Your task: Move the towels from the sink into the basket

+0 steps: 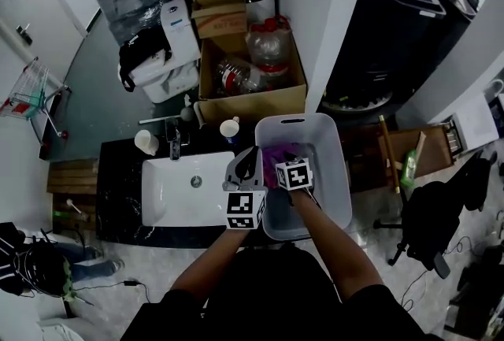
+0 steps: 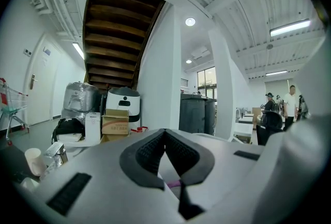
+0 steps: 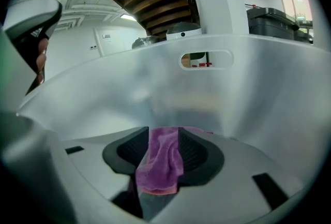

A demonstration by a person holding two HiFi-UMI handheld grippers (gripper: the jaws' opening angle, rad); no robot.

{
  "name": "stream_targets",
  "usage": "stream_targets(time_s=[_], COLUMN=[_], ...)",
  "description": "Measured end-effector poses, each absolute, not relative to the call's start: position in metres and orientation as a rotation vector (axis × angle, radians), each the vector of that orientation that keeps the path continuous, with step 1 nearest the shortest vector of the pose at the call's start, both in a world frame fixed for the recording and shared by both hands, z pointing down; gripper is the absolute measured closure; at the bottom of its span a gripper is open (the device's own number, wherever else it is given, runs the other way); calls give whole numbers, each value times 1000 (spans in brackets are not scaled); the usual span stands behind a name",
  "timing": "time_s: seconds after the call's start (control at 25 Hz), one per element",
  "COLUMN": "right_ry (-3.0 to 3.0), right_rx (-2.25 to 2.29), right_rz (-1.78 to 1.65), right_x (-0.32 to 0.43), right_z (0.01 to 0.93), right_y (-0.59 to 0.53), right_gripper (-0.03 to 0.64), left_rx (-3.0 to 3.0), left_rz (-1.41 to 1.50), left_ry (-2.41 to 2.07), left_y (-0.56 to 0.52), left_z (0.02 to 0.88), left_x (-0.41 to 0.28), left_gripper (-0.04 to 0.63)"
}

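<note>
Basket: pale grey rectangular plastic basket point(image 1: 337, 198); slot handle cut in its far wall; deep, open at the top
Towel: purple terry-cloth towel point(image 3: 163, 158); inside the basket, towards its near-left part in the head view; one strip of it lying up between the jaws of the right gripper
Right gripper: right gripper point(image 3: 164, 134); reaching over the basket's near rim and tilted down into it; jaws apart, the towel strip loose between the pads rather than squeezed
Left gripper: left gripper point(image 2: 165, 132); just outside the basket's near-left rim, held level and pointing away from the person; jaws together at the tips, clamped on nothing; a sliver of purple seen through the gap behind the tips
Sink: white rectangular ceramic sink point(image 1: 181, 190); directly left of the basket, set in the black stone table point(image 1: 118, 182)
Cup: white paper cup point(image 1: 230, 129); just beyond the basket's far-left corner, upright on the table
Box: open brown cardboard box point(image 1: 252, 101); beyond the basket's far wall, holding clear plastic bottles point(image 1: 268, 44)
</note>
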State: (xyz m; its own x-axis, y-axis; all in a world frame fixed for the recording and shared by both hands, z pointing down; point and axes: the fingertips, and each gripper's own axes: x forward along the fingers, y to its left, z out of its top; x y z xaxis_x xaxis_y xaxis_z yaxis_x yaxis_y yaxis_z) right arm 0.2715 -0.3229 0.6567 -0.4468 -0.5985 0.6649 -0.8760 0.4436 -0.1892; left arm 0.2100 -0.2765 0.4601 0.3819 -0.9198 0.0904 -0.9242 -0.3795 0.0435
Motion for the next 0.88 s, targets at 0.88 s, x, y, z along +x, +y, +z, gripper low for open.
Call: stream_targets(time_s=[0.88], right_ry=[-2233], right_rx=[1273], right_rz=[693], right_x=[275], right_z=[635], right_y=[-309], right_gripper=[428], left_rx=[2529], left_rz=[63], left_ry=[-1712], left_y=[-263], left_z=[456], left_x=[210], left_gripper=[592])
